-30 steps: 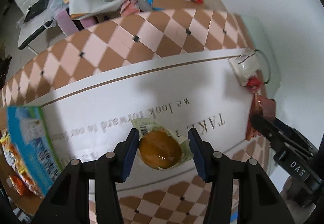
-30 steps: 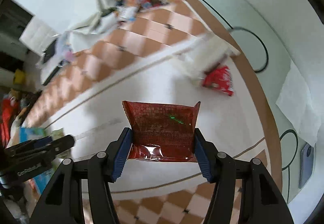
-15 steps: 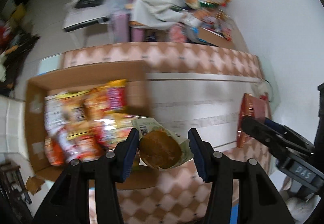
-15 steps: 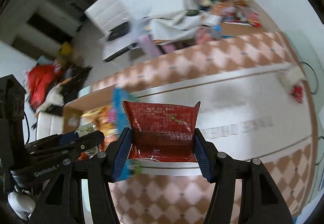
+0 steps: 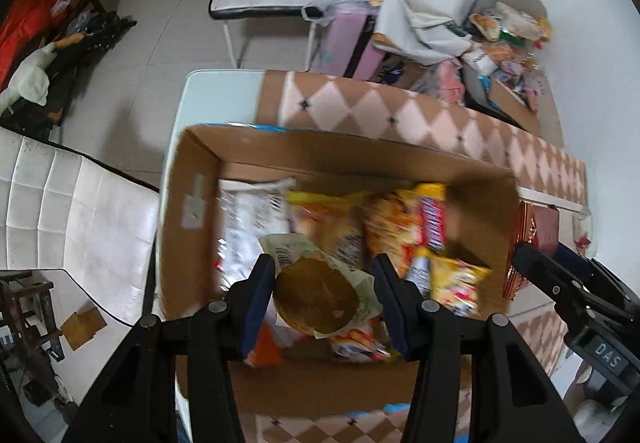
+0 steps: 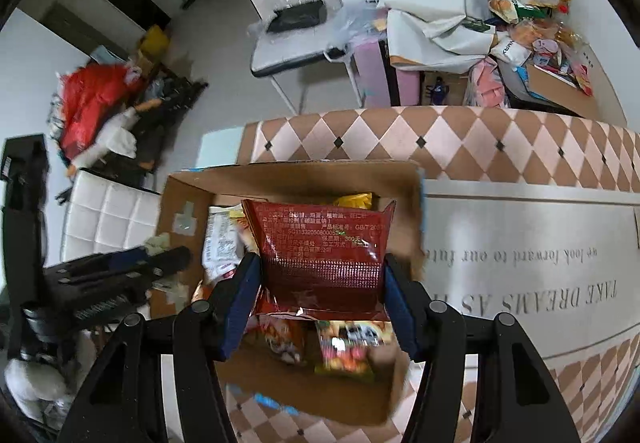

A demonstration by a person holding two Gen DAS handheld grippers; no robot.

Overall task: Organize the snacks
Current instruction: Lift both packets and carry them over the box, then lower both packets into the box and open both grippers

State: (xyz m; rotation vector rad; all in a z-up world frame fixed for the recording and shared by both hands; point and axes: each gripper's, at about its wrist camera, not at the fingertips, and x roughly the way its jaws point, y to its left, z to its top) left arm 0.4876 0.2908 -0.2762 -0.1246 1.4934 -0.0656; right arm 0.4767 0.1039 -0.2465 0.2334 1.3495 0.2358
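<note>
Round brown pastry in a clear wrapper [image 5: 316, 301], lower centre of the left wrist frame, clamped between the left gripper [image 5: 323, 297] pads, over the open brown cardboard box [image 5: 192, 211] of mixed snack packets. Red foil snack bag [image 6: 322, 255], centre of the right wrist frame, pinched by the right gripper [image 6: 322, 301] above that box. Box sits on a pink-and-brown diamond-patterned tablecloth [image 6: 440, 141].

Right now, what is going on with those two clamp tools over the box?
A person is sorting snacks with a gripper in each hand. The left gripper is shut on a round pastry in a clear wrapper; the right gripper is shut on a red snack packet. Both hang over an open cardboard box that already holds other snack packs. Neither is released yet.
</note>
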